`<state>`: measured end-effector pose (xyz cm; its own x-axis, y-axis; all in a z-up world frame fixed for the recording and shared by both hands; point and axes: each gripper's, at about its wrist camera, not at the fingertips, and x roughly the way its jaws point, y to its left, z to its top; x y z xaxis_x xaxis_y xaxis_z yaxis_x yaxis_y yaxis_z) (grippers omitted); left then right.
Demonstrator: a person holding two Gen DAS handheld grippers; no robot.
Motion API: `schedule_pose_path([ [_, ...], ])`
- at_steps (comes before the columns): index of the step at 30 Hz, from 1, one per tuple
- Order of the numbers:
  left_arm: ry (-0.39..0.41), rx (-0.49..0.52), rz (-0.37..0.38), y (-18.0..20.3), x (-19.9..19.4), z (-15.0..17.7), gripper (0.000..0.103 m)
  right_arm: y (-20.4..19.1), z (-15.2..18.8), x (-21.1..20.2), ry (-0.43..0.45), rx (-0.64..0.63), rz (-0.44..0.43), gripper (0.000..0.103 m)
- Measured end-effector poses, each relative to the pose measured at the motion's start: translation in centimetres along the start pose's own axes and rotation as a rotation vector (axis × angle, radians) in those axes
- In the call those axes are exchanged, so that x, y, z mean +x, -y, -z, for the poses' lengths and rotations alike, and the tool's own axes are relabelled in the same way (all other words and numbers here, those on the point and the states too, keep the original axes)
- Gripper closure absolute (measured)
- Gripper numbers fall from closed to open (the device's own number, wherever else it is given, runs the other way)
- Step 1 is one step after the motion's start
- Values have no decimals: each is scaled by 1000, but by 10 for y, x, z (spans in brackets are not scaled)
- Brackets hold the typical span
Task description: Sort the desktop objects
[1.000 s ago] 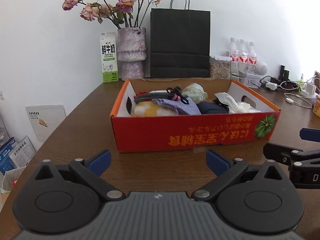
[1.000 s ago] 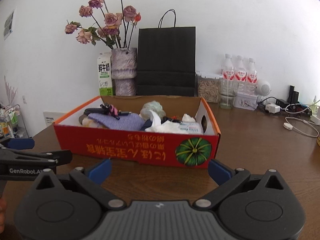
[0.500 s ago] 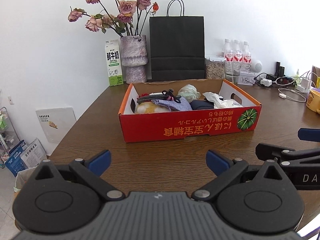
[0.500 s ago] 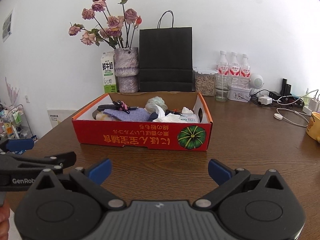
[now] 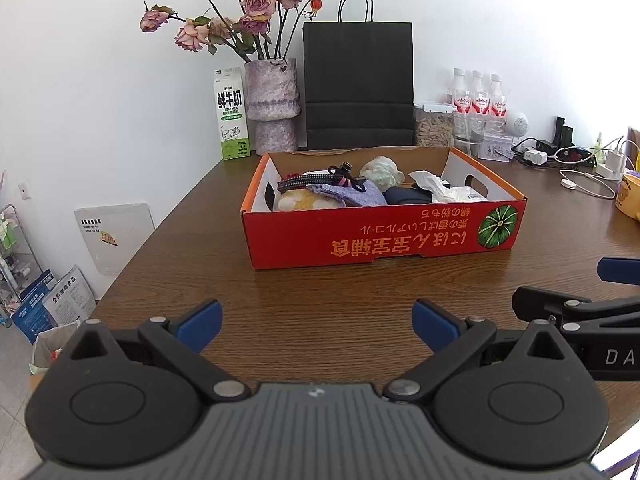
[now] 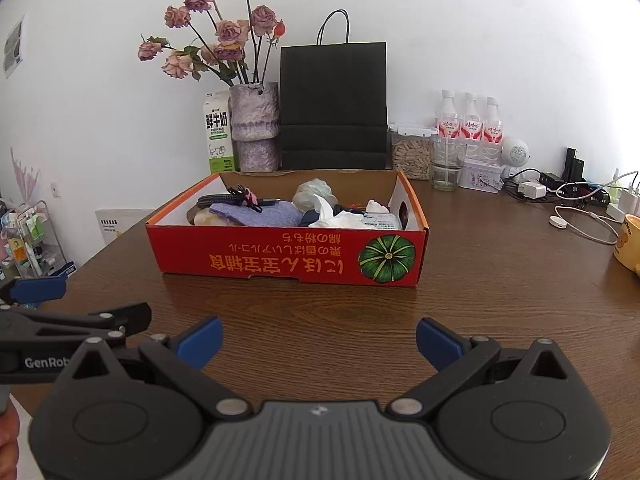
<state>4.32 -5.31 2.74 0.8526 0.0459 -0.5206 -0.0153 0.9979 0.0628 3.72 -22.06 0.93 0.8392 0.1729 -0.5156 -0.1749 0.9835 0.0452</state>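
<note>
A: Milk carton (image 5: 232, 114) stands far left at the back of your table (image 5: 344, 312), touching the wall side, with the vase (image 5: 273, 100) of dried roses just beside it. What sits right of that?

B: You have a black paper bag (image 5: 358, 84) upright behind the box (image 5: 380, 236). The box is red, open-topped, and rests flat mid-table, well apart from both of your grippers.

A: And inside it?

B: From the left you can see a braided cable (image 5: 310, 180) over a purple cloth (image 5: 352, 194), then a pale crumpled wad (image 5: 382, 168), then white tissue (image 5: 436, 190) at the right end. All of it lies within the walls.

A: Your left gripper (image 5: 316, 320)?

B: You hold it low over the near table edge, blue pads spread wide, nothing between them.

A: Further right?

B: At the back you have a jar (image 6: 412, 152), three bottles (image 6: 470, 122) and a tangle of chargers (image 6: 536, 190); a yellow mug (image 6: 628, 242) shows at the right edge.

A: Your right gripper (image 6: 318, 340)?

B: You keep it beside the left one, jaws likewise apart and empty, pointing at the box's pumpkin print (image 6: 386, 259).
</note>
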Motion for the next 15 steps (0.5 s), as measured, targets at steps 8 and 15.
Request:
schedule_pose_path([
  [8, -5, -11, 0, -1, 2, 1, 0, -1, 1, 2, -6, -8, -5, 0],
  [15, 3, -16, 12, -3, 2, 2, 0, -1, 1, 2, -4, -7, -5, 0],
])
